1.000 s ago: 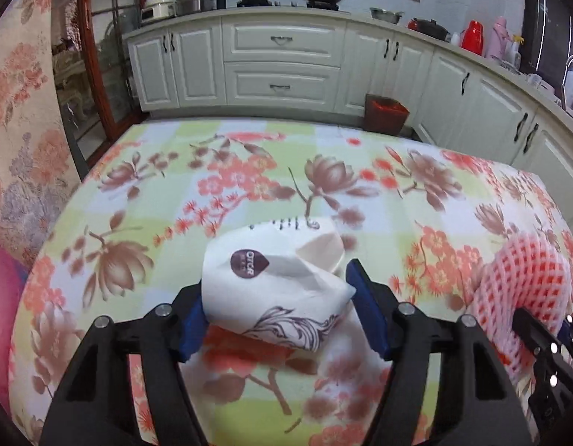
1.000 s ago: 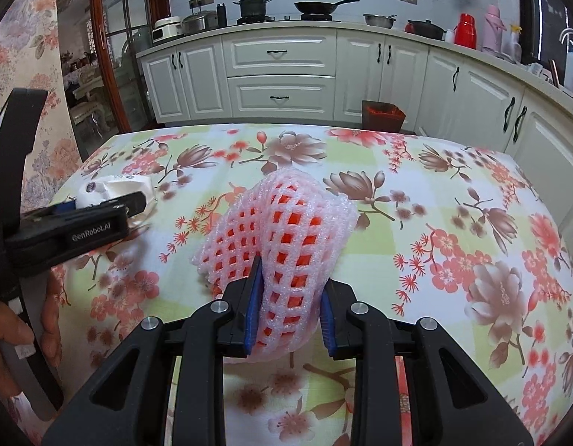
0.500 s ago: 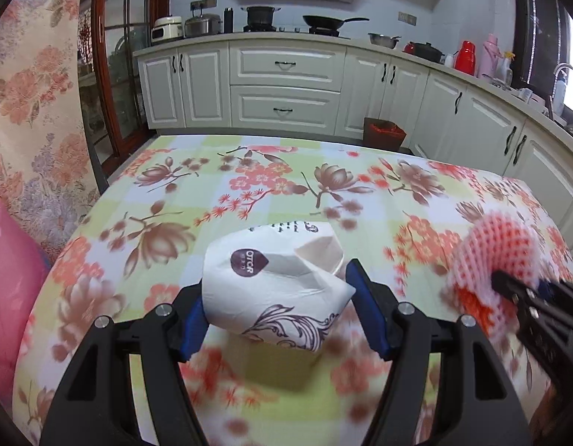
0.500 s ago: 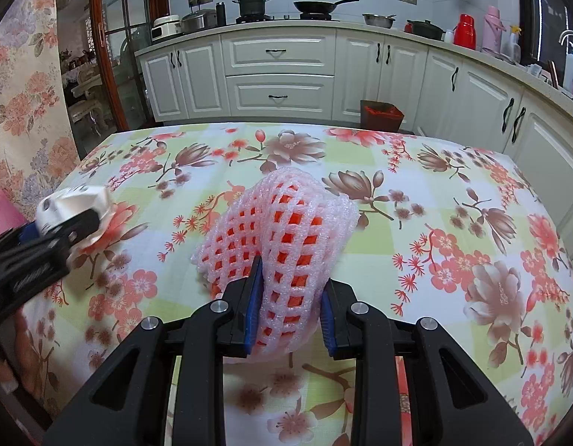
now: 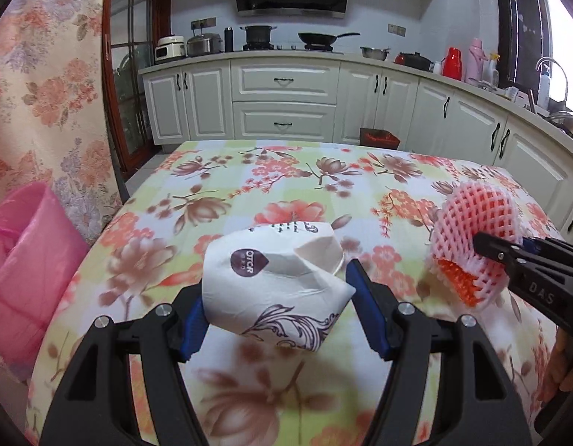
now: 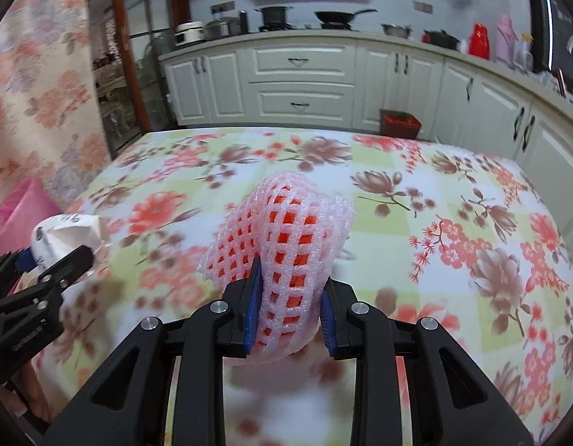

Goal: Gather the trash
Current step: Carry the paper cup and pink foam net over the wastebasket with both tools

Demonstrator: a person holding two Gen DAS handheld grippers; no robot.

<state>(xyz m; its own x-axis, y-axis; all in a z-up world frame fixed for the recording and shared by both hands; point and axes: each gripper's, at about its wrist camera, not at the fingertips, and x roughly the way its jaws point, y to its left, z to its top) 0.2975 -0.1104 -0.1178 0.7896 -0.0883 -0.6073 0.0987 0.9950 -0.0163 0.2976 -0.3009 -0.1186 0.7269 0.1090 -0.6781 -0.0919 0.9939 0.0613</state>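
Note:
My left gripper (image 5: pixel 275 308) is shut on a crushed white paper cup (image 5: pixel 271 282) with a brown logo, held above the flowered tablecloth (image 5: pixel 286 193). My right gripper (image 6: pixel 290 308) is shut on a pink foam fruit net (image 6: pixel 286 245), also held above the table. The net and right gripper show at the right of the left wrist view (image 5: pixel 472 245). The cup and left gripper show at the left of the right wrist view (image 6: pixel 63 234).
A pink bag-lined bin (image 5: pixel 22 267) stands off the table's left edge, also in the right wrist view (image 6: pixel 18 215). A small red-lined bin (image 6: pixel 399 122) sits on the floor by the white cabinets (image 5: pixel 286 104) beyond the table.
Both grippers have lifted and pulled back from the table with their loads. The pink bin has come into view at the left.

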